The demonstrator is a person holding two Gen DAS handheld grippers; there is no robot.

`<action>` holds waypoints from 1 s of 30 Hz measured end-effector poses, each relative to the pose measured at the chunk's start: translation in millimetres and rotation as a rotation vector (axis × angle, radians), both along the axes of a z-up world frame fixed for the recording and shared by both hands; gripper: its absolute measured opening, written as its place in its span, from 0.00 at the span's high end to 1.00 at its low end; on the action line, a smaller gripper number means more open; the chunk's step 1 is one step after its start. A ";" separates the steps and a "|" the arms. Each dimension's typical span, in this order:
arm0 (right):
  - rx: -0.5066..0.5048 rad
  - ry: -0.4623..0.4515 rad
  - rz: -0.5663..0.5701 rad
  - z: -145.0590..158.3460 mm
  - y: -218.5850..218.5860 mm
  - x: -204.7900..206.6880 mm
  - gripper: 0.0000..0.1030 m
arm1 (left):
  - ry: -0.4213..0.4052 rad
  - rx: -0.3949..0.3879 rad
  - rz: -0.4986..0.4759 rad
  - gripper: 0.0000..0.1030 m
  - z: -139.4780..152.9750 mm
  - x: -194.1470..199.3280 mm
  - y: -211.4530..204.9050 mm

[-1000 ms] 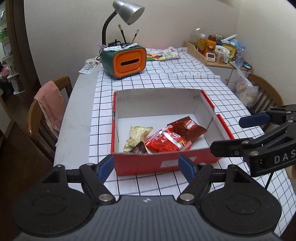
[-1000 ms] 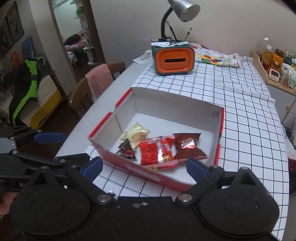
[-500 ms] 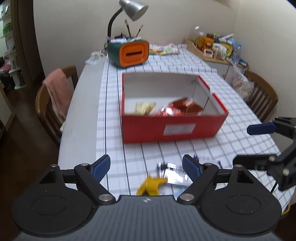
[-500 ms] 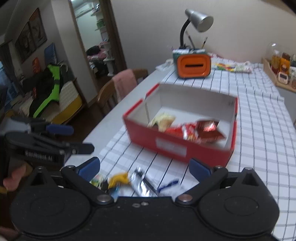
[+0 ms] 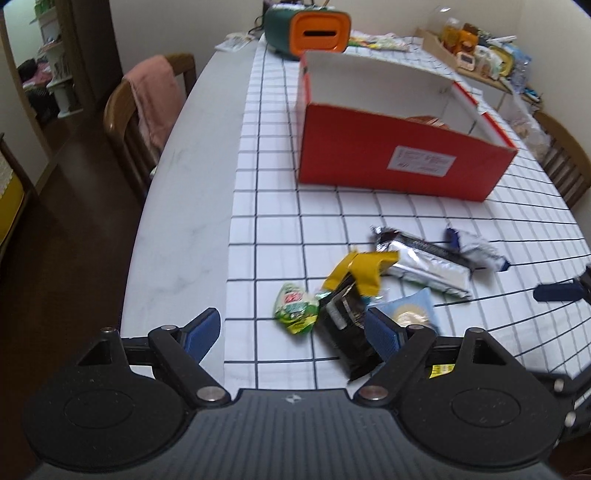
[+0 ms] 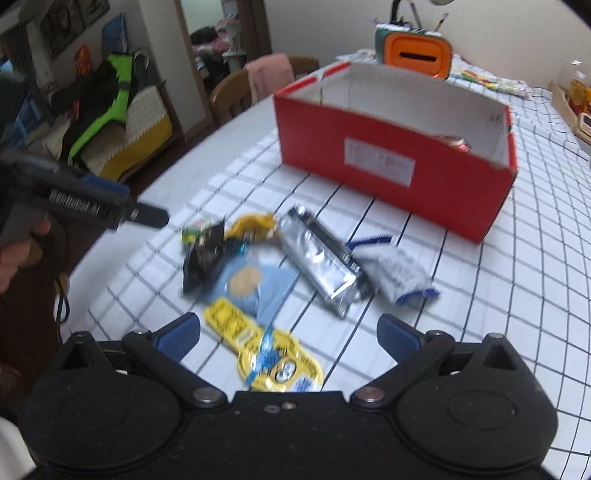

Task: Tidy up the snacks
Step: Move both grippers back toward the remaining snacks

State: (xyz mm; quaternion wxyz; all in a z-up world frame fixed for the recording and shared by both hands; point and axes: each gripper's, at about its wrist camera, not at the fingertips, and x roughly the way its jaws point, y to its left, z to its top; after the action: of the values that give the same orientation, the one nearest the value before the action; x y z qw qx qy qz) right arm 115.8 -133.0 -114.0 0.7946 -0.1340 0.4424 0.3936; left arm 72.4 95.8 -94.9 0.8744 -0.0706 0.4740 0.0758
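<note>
A red cardboard box (image 5: 399,158) with white inner walls stands on the checked tablecloth and holds a few snack packs, mostly hidden by its front wall; it also shows in the right wrist view (image 6: 391,166). Loose snacks lie in front of it: a green pack (image 5: 295,308), a black pack (image 5: 345,328), a yellow wrapper (image 5: 364,271), a silver pack (image 5: 421,260), a light blue pack (image 5: 408,312), a white-blue pack (image 6: 400,273) and a yellow cartoon pack (image 6: 271,360). My left gripper (image 5: 293,332) is open above the green and black packs. My right gripper (image 6: 288,336) is open over the yellow cartoon pack.
An orange-and-green desk organizer (image 5: 308,31) stands behind the box. A wooden chair with a pink towel (image 5: 153,99) stands at the table's left side. A tray of bottles (image 5: 476,55) sits at the far right. The table's bare left strip (image 5: 184,206) borders the cloth.
Both grippers have pulled back from over the box toward the table's near edge and lowered. The loose snack pile has come into view under them. Both stay open.
</note>
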 end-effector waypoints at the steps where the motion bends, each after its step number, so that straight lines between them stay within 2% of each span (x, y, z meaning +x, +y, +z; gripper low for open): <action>1: -0.016 -0.007 0.016 -3.7 1.6 -2.6 0.03 | 0.007 -0.004 0.007 0.17 -4.4 0.8 1.7; 5: -0.071 -0.033 0.071 -19.1 6.3 -10.3 0.12 | 0.044 -0.043 0.057 0.17 -19.8 4.2 10.9; 8: -0.097 -0.030 0.101 -30.2 9.7 -12.8 0.19 | 0.056 -0.040 0.083 0.17 -25.5 6.1 16.2; 18: -0.136 -0.048 0.184 -44.7 22.7 -15.3 0.30 | 0.068 -0.057 0.123 0.18 -32.3 25.2 20.4; 19: -0.136 -0.048 0.188 -44.9 23.0 -15.2 0.31 | 0.071 -0.050 0.122 0.20 -33.5 28.4 18.8; 23: -0.142 -0.052 0.194 -46.4 23.7 -14.9 0.35 | 0.102 -0.019 0.100 0.36 -43.2 40.1 10.7; 30: -0.131 -0.057 0.200 -45.7 22.5 -16.1 0.38 | 0.123 -0.009 0.078 0.44 -53.2 45.3 5.6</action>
State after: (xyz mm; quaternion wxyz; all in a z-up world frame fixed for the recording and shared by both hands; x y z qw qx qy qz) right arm 99.7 -110.6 -159.7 0.7531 -0.2402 0.4288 0.4373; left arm 117.7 101.4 -148.2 0.8396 -0.0882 0.5242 0.1116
